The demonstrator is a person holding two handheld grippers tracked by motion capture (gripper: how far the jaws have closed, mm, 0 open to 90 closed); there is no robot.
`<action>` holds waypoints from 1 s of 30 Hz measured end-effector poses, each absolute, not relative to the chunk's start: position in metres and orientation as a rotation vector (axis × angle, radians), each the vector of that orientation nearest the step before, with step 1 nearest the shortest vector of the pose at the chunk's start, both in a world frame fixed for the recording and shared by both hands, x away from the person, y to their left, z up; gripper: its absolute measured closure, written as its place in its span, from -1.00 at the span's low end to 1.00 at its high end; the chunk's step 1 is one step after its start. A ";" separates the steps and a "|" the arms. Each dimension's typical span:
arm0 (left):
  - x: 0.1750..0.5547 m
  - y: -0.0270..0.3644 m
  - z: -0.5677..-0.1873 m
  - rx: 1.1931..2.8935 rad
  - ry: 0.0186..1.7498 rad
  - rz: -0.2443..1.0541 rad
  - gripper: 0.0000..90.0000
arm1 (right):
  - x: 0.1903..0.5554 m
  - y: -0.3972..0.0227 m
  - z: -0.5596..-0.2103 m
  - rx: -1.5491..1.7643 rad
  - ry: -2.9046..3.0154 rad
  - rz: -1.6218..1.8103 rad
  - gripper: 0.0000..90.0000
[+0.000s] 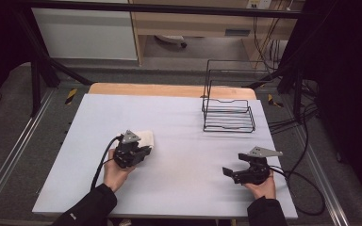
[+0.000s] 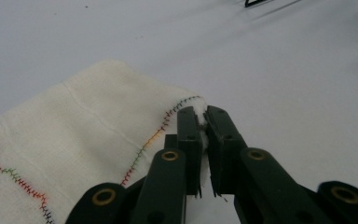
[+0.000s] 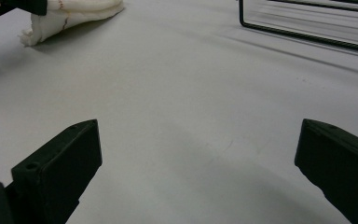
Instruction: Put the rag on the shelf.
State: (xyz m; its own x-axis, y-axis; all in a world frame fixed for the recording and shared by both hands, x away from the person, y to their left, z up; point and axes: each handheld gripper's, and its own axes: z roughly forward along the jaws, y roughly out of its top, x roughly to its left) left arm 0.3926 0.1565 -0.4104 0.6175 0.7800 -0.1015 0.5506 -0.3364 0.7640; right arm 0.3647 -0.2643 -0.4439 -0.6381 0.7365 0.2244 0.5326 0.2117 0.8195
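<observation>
Currently pinching: left tool pressed together on the stitched corner of the white cloth, thin sliver of fabric visible between the jaws. Cloth folded, lying on the pale surface left of centre, directly under and just beyond the left tool in the high view. Right tool spread wide, holding nothing, hovering low near the right front of the surface; wire rack well apart at the far right.

Risks, as judged:
- Grip very shallow, on the edge only. Likely slip-out if lifted quickly or pulled against the drag of the remaining cloth.
- Unclear how many layers caught. If just the top layer, probable unfolding or bunching rather than a clean lift.
- Coloured zigzag hem right beside the jaws; possible snagging or pulled threads under tension.
- Right tool far from the cloth; no second hold available yet, so sagging and dragging across the surface likely.
- Trailing cable near the left hand; possible catching during any sweep.
</observation>
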 end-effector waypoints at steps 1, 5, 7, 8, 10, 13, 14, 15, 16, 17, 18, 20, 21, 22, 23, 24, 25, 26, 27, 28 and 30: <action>0.391 0.153 -0.410 2.038 1.039 0.360 0.87 | 0.365 -0.264 -0.444 1.210 2.269 1.394 -0.98; 0.385 0.139 -0.410 2.056 1.002 0.357 0.87 | 0.365 -0.264 -0.444 1.208 2.270 1.390 -0.98; 0.383 0.132 -0.409 2.060 0.988 0.356 0.87 | 0.365 -0.263 -0.444 1.205 2.272 1.388 -0.98; 0.383 0.130 -0.409 2.061 0.984 0.358 0.87 | 0.365 -0.263 -0.444 1.204 2.272 1.387 -0.98; 0.383 0.125 -0.410 2.057 0.988 0.353 0.87 | 0.365 -0.263 -0.444 1.206 2.272 1.388 -0.98; 0.384 0.116 -0.411 2.053 0.990 0.345 0.87 | 0.365 -0.263 -0.445 1.203 2.275 1.383 -0.98; 0.385 0.113 -0.411 2.052 0.992 0.340 0.87 | 0.365 -0.263 -0.445 1.202 2.276 1.381 -0.98; 0.386 0.110 -0.411 2.049 0.989 0.337 0.87 | 0.365 -0.263 -0.445 1.202 2.277 1.381 -0.98; 0.386 0.106 -0.411 2.045 0.993 0.335 0.87 | 0.365 -0.263 -0.445 1.202 2.278 1.379 -0.98; 0.387 0.102 -0.411 2.043 0.990 0.323 0.87 | 0.365 -0.263 -0.445 1.201 2.279 1.377 -0.98; 0.387 0.098 -0.412 2.046 0.988 0.325 0.87 | 0.365 -0.263 -0.445 1.203 2.278 1.380 -0.98; 0.387 0.090 -0.414 2.045 0.987 0.316 0.87 | 0.365 -0.263 -0.445 1.202 2.277 1.381 -0.98; 0.388 0.086 -0.415 2.050 0.983 0.317 0.87 | 0.365 -0.263 -0.445 1.201 2.278 1.378 -0.98; 0.388 0.081 -0.416 2.054 0.982 0.317 0.87 | 0.365 -0.263 -0.445 1.199 2.280 1.376 -0.98; 0.389 0.077 -0.417 2.059 0.981 0.315 0.87 | 0.365 -0.263 -0.445 1.199 2.280 1.377 -0.98; 0.389 0.073 -0.419 2.053 0.977 0.303 0.87 | 0.365 -0.263 -0.445 1.198 2.280 1.377 -0.98; 0.391 0.071 -0.419 2.051 0.977 0.300 0.87 | 0.365 -0.263 -0.445 1.197 2.279 1.378 -0.98; 0.392 0.068 -0.420 2.052 0.976 0.297 0.87 | 0.365 -0.263 -0.444 1.200 2.276 1.380 -0.98; 0.393 0.066 -0.422 2.051 0.978 0.295 0.87 | 0.365 -0.263 -0.444 1.200 2.276 1.380 -0.98; 0.395 0.064 -0.423 2.054 0.978 0.293 0.87 | 0.365 -0.263 -0.445 1.198 2.276 1.381 -0.98; 0.397 0.062 -0.426 2.064 0.971 0.287 0.87 | 0.365 -0.263 -0.445 1.197 2.277 1.378 -0.98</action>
State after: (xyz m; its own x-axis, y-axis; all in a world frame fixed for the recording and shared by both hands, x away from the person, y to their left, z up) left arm 0.3967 0.0619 -0.4263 0.6772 0.7245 -0.1286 0.5383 -0.3686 0.7579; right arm 0.3651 -0.2632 -0.4446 -0.6431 0.7365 0.2099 0.5275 0.2274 0.8185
